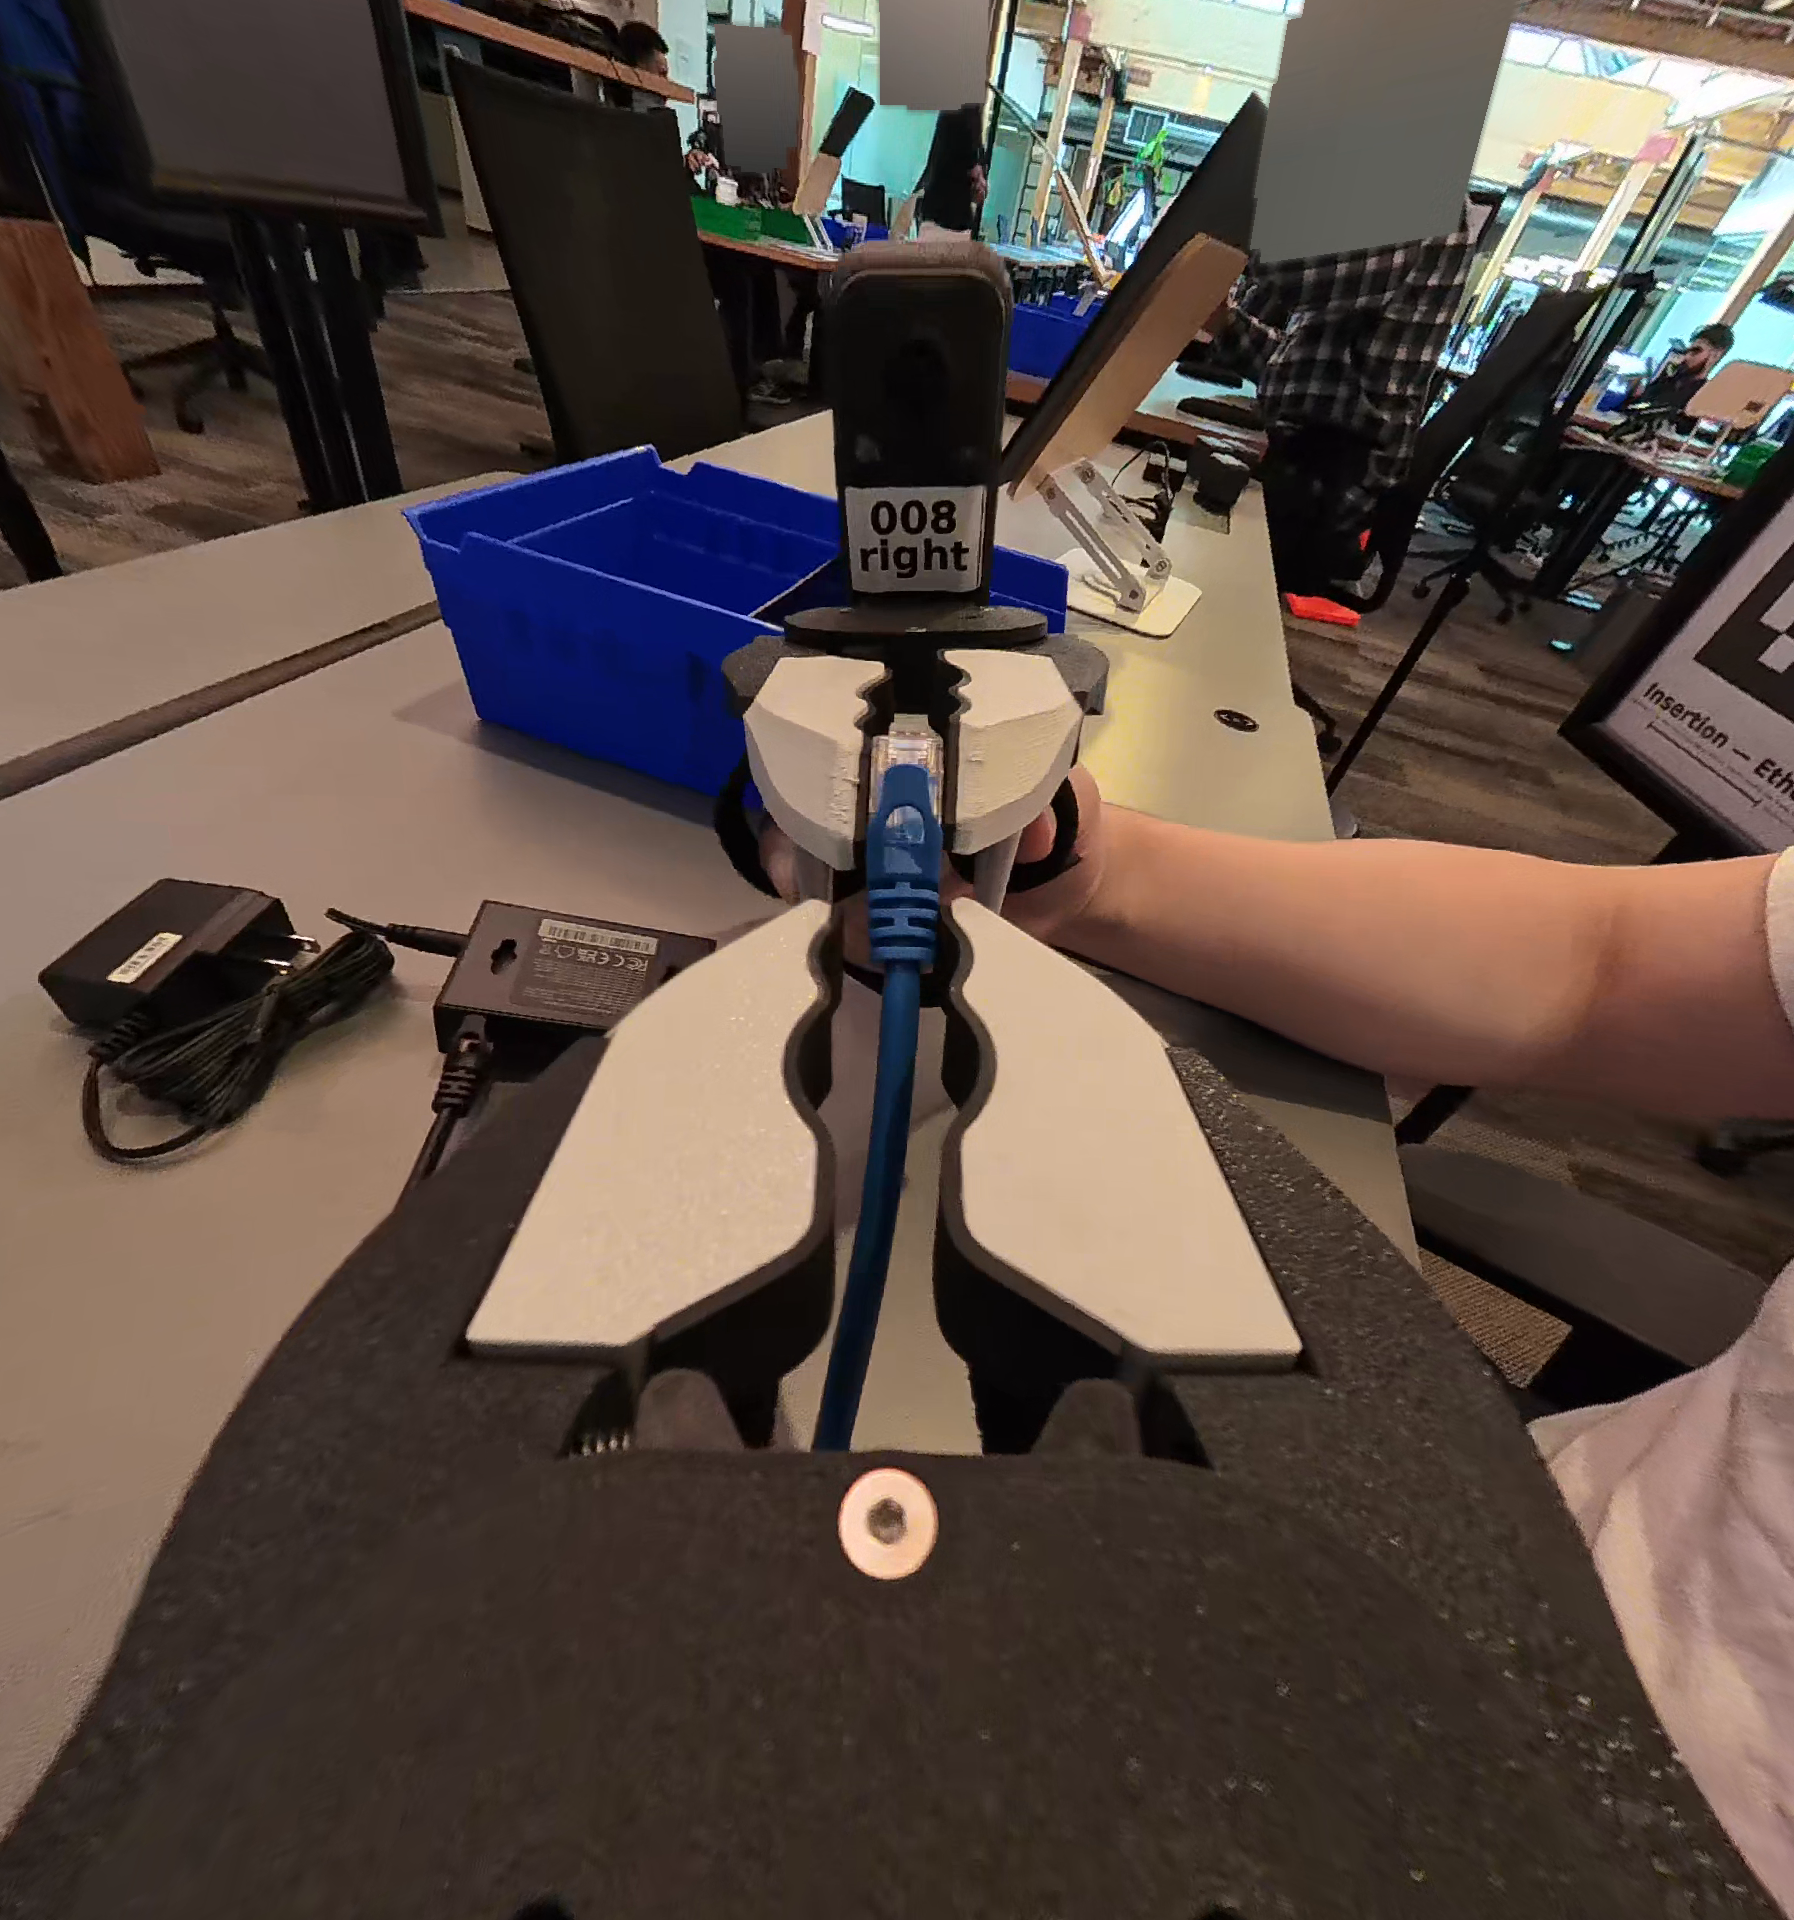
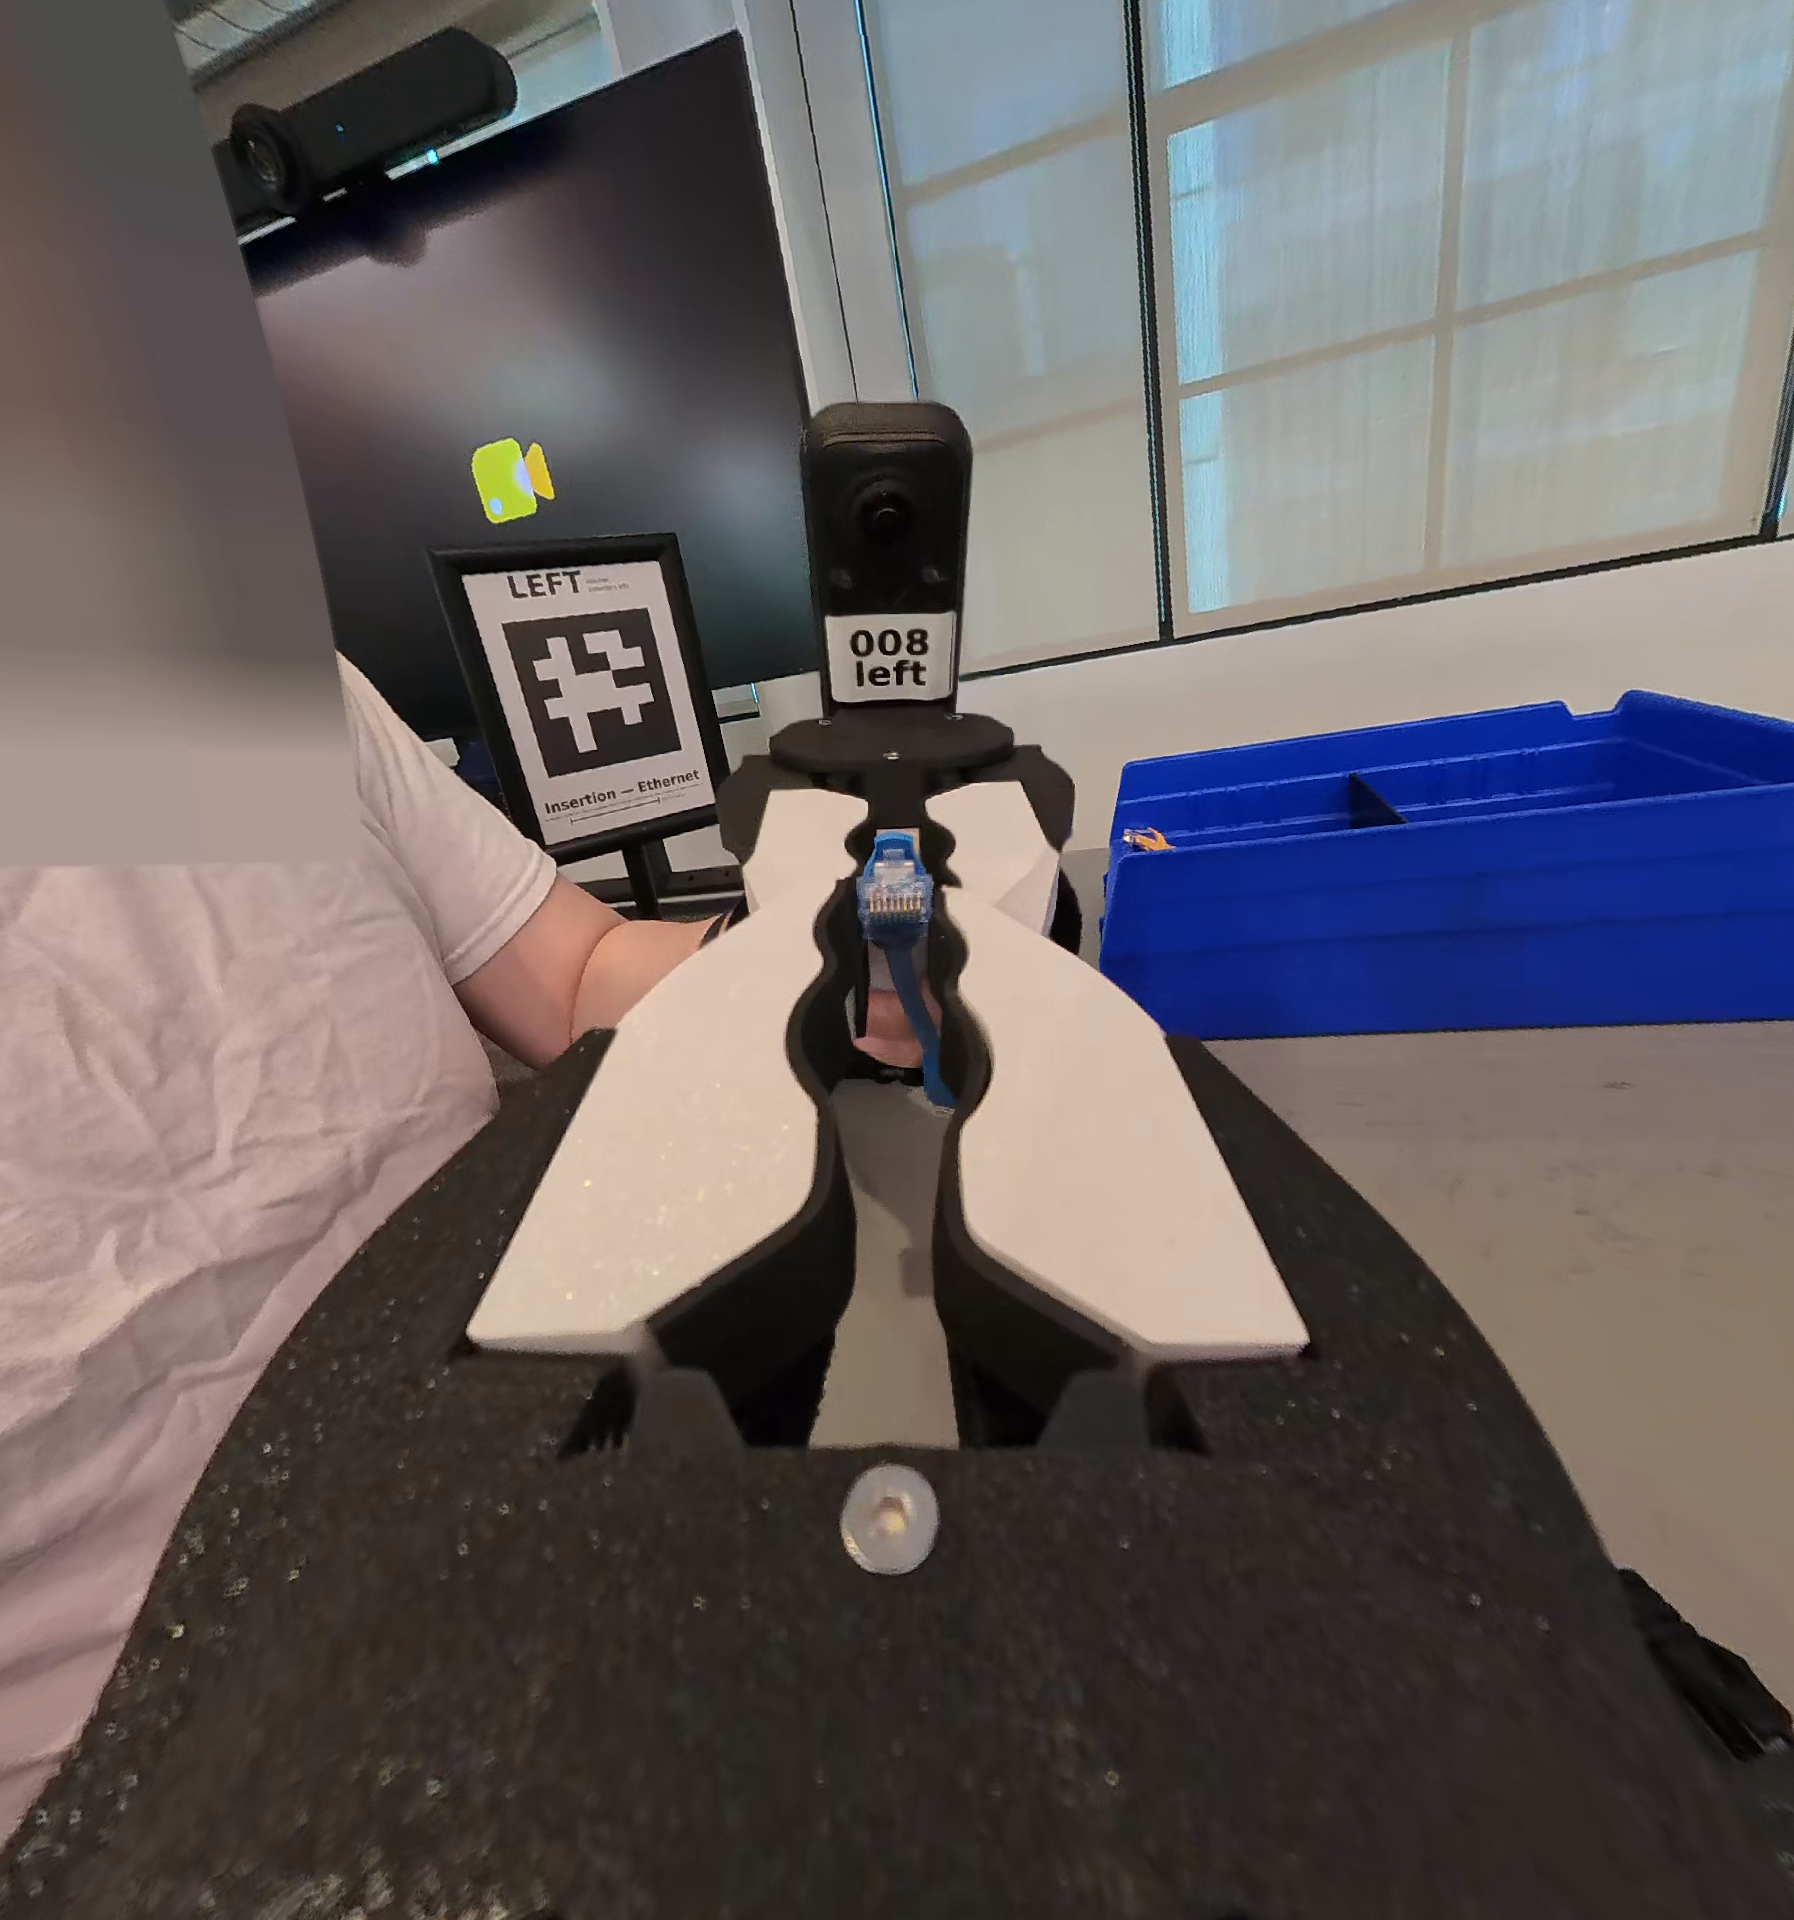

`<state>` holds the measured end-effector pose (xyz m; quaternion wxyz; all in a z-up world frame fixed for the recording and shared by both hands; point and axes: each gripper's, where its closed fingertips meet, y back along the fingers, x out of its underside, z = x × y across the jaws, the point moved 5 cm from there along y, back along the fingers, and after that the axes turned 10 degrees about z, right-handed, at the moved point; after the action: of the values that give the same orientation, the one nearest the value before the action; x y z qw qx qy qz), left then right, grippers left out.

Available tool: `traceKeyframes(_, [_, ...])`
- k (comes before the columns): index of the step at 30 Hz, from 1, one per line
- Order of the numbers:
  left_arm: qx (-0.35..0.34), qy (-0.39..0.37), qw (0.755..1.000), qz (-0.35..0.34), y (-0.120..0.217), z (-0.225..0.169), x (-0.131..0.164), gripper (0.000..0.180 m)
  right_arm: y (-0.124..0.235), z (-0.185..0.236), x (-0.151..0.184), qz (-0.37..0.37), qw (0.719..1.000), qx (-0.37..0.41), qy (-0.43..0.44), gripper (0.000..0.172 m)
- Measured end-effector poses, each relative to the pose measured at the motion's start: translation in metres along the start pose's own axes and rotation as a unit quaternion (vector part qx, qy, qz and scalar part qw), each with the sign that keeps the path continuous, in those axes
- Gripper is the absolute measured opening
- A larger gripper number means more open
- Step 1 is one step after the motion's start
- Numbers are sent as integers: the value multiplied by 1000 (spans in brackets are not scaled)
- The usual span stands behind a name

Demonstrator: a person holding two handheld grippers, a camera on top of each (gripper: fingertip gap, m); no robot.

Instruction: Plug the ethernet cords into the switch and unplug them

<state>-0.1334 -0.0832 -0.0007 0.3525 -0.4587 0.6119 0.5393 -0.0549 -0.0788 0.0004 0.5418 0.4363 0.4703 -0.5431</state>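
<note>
Blue ethernet cord (image 1: pixel 898 1039) at frame centre, running up to its clear plug (image 1: pixel 905 753). Left gripper (image 1: pixel 898 925) clamped on the ribbed boot; right gripper (image 2: pixel 888 914), facing it, clamped on the plug. Black switch (image 1: pixel 560 961) centre left on grey table (image 1: pixel 197 1299), beside power adapter (image 1: pixel 160 951). Blue bin (image 1: pixel 602 603) behind.

White-fingered tool (image 1: pixel 891 940) on speckled black body, person's white sleeve (image 2: pixel 457 831)
</note>
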Motion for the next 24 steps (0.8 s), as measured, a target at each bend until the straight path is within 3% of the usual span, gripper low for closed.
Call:
traceKeyframes(13, [47,79,996,-18,1,-1,-2,11,5,1,1,12,1000,14,22,12])
traceKeyframes(19, [38,41,997,44,2,-1,5,11,4,2,6,70,997,18,10,12])
traceKeyframes(22, [18,10,996,87,6,2,8,11,8,2,2,93,994,54,28,27])
traceKeyframes(24, [12,0,994,108,8,4,10,11,8,4,1,119,990,64,45,26])
